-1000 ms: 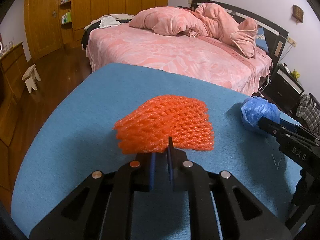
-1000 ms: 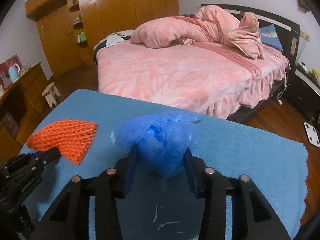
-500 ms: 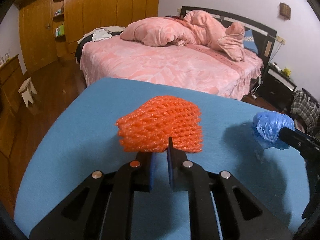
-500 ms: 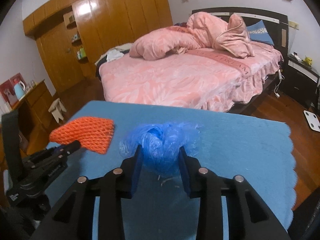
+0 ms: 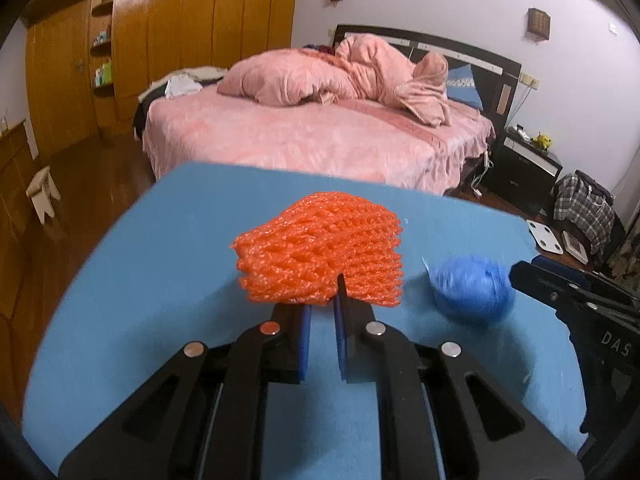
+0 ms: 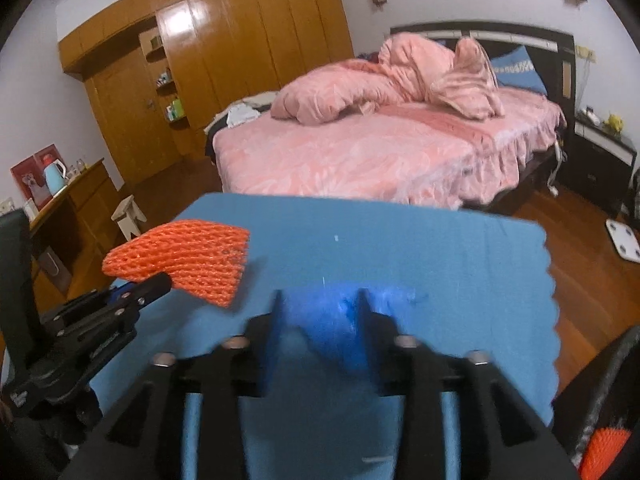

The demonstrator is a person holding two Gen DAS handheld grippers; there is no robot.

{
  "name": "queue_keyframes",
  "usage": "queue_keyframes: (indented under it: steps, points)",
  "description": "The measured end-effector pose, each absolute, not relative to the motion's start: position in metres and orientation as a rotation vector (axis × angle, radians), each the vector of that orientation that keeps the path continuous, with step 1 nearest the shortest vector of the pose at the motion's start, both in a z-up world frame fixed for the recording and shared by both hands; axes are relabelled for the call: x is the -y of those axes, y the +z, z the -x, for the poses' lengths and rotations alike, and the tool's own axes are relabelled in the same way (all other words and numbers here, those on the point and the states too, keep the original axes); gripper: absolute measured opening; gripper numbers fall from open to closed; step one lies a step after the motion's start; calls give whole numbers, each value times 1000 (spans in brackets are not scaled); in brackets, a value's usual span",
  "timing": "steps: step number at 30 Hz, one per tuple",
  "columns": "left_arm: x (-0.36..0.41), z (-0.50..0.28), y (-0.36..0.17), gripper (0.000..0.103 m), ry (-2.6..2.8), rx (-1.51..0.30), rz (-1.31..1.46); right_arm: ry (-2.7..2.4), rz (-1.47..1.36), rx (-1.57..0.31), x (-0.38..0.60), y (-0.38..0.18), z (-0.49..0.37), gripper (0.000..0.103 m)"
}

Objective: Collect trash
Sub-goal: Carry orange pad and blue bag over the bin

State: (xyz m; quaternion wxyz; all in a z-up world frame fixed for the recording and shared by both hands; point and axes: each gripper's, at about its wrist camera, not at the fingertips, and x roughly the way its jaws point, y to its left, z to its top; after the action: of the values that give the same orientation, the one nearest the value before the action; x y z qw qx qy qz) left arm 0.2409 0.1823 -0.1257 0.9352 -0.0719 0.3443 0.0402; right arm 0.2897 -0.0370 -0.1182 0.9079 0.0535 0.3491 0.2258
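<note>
The orange foam net (image 5: 320, 248) hangs above the blue-covered table (image 5: 160, 260), and my left gripper (image 5: 320, 300) is shut on its near edge. In the right wrist view the same orange net (image 6: 184, 256) sticks out of the left gripper (image 6: 160, 280) at the left. My right gripper (image 6: 318, 300) is opening. The crumpled blue plastic bag (image 6: 324, 320) is between its fingers, blurred, and the pads no longer squeeze it. In the left wrist view the blue bag (image 5: 468, 288) shows just left of the right gripper's tip (image 5: 516, 276).
A pink bed (image 5: 320, 140) stands beyond the table's far edge. Something orange (image 6: 604, 448) lies in a dark container at the lower right. A small stool (image 5: 42, 196) and a white scale (image 6: 624, 240) are on the wooden floor. Wardrobes line the back wall.
Both grippers have risen and drawn back from the bed with their loads. The right jaws have widened around the blue bag, which now looks blurred and lower.
</note>
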Motion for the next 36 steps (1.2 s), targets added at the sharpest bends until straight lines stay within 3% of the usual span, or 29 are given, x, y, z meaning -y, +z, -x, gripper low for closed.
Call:
queue_keyframes:
  steps: [2, 6, 9, 10, 13, 17, 36]
  points:
    - [-183, -238, -133, 10, 86, -723, 157, 458, -110, -736, 37, -123, -291, 73]
    - [-187, -235, -141, 10, 96, -736, 162, 415, -84, -760, 33, -135, -300, 83]
    - [-188, -235, -142, 10, 99, -739, 160, 399, -75, -791, 32, -145, -309, 84]
    - [-188, -235, -142, 10, 98, -738, 159, 404, -74, -809, 31, -150, -314, 77]
    - [-188, -235, -142, 10, 93, -738, 157, 425, -78, -841, 31, -157, -318, 43]
    - [-185, -232, -140, 10, 87, -729, 152, 452, -76, -821, 34, -155, -311, 25]
    - [-133, -179, -75, 10, -1, -601, 123, 446, -154, -608, 93, -72, -218, 21]
